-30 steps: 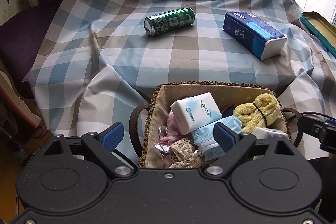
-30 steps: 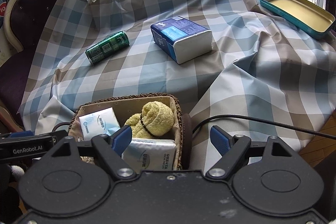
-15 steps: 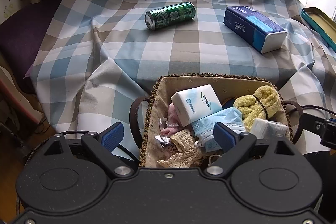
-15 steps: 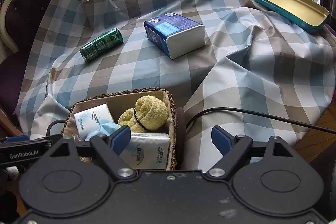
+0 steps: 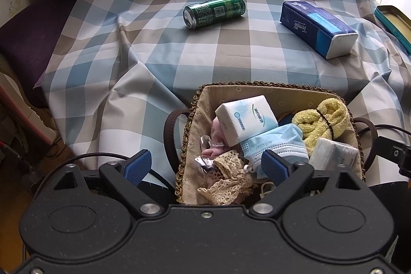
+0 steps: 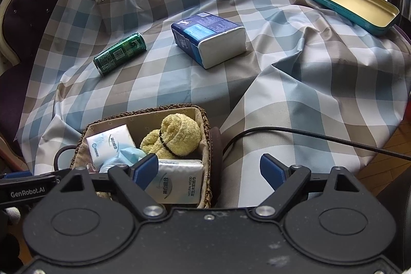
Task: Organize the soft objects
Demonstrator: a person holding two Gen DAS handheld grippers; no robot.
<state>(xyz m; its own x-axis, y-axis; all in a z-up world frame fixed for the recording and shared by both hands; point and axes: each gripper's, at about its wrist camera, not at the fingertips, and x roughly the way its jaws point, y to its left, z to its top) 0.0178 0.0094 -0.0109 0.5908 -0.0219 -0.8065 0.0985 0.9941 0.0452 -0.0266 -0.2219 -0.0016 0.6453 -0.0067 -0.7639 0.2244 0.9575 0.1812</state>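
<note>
A woven basket (image 5: 195,104) (image 6: 205,120) sits at the near edge of the checked tablecloth. It holds a white-blue tissue pack (image 5: 246,122), a blue face mask (image 5: 274,143), a rolled yellow towel (image 5: 323,122) (image 6: 177,135), a second tissue pack (image 6: 179,181), pink cloth and beige lace (image 5: 228,179). My left gripper (image 5: 206,166) is open, straddling the basket's left rim and handle without touching. My right gripper (image 6: 209,170) has its jaws opening; the basket's right rim and handle lie between them, unpressed. A large blue tissue pack (image 5: 316,27) (image 6: 210,37) lies farther back.
A green can (image 5: 214,12) (image 6: 119,53) lies on its side behind the basket. A teal tin tray (image 6: 352,4) rests at the far right edge. A purple chair (image 6: 15,17) stands on the left. A black cable (image 6: 308,135) crosses the cloth on the right.
The right gripper's jaws have spread slightly wider. Both hands and the objects stay where they were.
</note>
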